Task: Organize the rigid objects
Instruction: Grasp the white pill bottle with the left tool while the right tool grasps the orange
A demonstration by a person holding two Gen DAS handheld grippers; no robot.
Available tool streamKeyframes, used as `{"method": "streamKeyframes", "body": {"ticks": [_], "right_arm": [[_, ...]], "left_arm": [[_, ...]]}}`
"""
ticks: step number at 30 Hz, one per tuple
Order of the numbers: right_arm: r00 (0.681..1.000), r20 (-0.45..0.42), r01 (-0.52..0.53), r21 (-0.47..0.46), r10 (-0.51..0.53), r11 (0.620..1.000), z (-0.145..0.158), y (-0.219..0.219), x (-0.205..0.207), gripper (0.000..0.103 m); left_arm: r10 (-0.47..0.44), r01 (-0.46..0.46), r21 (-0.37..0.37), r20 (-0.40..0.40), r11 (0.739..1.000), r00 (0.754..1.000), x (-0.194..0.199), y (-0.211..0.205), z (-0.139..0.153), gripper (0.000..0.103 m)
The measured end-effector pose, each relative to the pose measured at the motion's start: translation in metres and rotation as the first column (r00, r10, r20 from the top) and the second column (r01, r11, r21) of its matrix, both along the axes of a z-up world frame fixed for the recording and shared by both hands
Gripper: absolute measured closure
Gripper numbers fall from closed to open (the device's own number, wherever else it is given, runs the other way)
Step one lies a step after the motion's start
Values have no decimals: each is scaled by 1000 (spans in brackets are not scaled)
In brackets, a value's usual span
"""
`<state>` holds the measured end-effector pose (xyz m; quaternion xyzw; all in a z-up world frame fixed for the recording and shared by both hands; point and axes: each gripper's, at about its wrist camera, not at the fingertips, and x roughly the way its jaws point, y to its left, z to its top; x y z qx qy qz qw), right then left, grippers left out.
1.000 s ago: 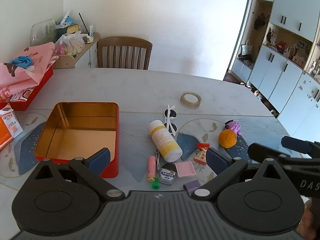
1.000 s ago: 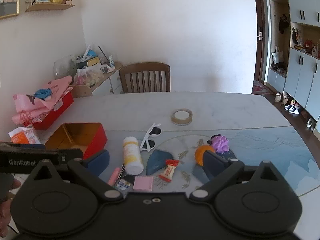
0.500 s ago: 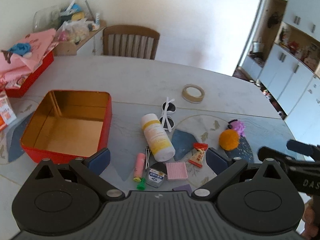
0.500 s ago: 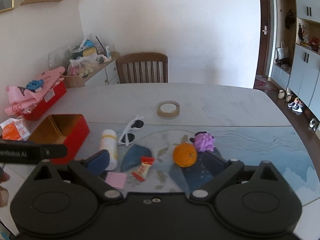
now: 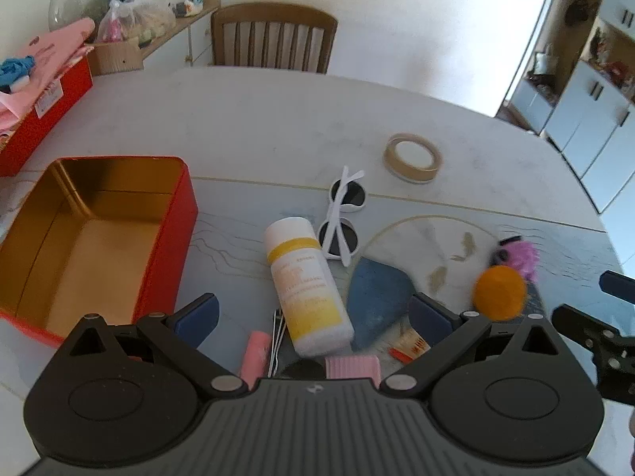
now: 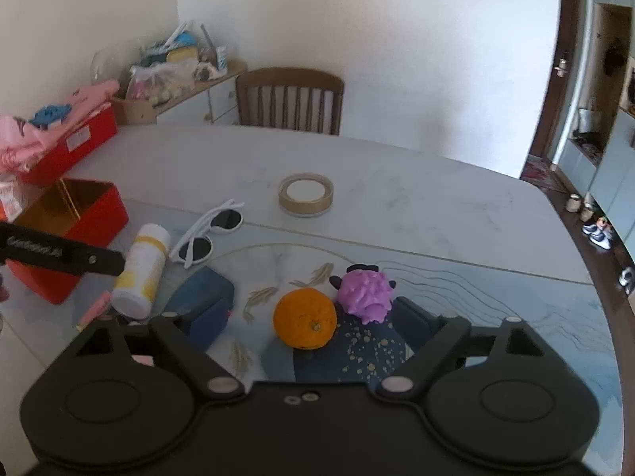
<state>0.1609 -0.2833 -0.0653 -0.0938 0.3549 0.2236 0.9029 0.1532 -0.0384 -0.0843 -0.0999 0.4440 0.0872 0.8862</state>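
My left gripper (image 5: 313,317) hangs open over a white bottle with a yellow band (image 5: 305,285), which lies between its blue pads (image 5: 196,317) without touching them. My right gripper (image 6: 309,323) straddles an orange (image 6: 304,323); its jaws are closing, and gaps still show on both sides of the fruit. A purple spiky toy (image 6: 365,289) sits just behind the orange. The empty red tin with a gold inside (image 5: 186,214) stands to the left of the bottle. White sunglasses (image 5: 343,214) and a tape roll (image 5: 410,158) lie farther back.
A pink tube (image 5: 256,357), a pink block (image 5: 351,367) and a snack packet (image 5: 410,347) lie near the left gripper. A red box piled with pink cloth (image 6: 71,139) sits at the table's left edge. A wooden chair (image 6: 289,99) stands behind the table.
Both grippers have dropped lower and moved forward over the table. The right one slid rightward from the bottle area onto the orange, and its jaws have narrowed a little.
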Motion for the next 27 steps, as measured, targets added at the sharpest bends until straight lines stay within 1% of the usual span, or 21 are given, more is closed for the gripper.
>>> {"method": "streamKeyframes", "body": {"ticks": [3, 5, 8, 12, 14, 15, 16, 18, 20, 22, 24, 27], "right_arm": [[999, -22, -39, -14, 39, 999, -11, 4, 12, 20], [998, -39, -57, -31, 55, 998, -19, 7, 18, 24], [996, -67, -67, -41, 64, 997, -30, 12, 27, 27], [994, -84, -77, -72, 70, 994, -44, 19, 35, 29], [993, -99, -64, -79, 56, 995, -50, 21, 40, 32], [992, -112, -58, -74, 50, 996, -52, 22, 42, 33], [992, -119, -53, -71, 45, 996, -53, 22, 44, 33], [991, -128, -51, -69, 42, 996, -56, 23, 48, 34], [990, -132, -54, -77, 44, 996, -57, 24, 49, 36], [990, -133, -57, -86, 45, 995, -59, 27, 50, 39], [989, -139, -55, -92, 42, 994, -61, 27, 51, 43], [989, -142, -49, -106, 34, 993, -64, 30, 53, 47]], "left_arm": [[18, -17, 26, -28, 1000, 999, 15, 1, -13, 1], [23, -21, 60, -42, 998, 999, 23, 2, -22, 1], [14, -8, 94, -62, 996, 998, 32, 1, -30, 1], [13, -6, 84, -86, 996, 996, 40, 2, -40, 2], [5, 4, 88, -98, 996, 995, 43, 1, -43, 9], [-2, 11, 86, -104, 996, 995, 45, 1, -45, 15], [-5, 15, 84, -110, 996, 994, 46, 1, -46, 18], [-10, 19, 77, -114, 997, 993, 49, 2, -48, 19], [-12, 21, 68, -118, 997, 993, 52, 2, -50, 22], [-12, 20, 62, -129, 998, 992, 54, 3, -52, 32], [-10, 17, 52, -142, 999, 990, 57, 5, -55, 36], [-9, 15, 40, -140, 999, 990, 57, 5, -56, 41]]}}
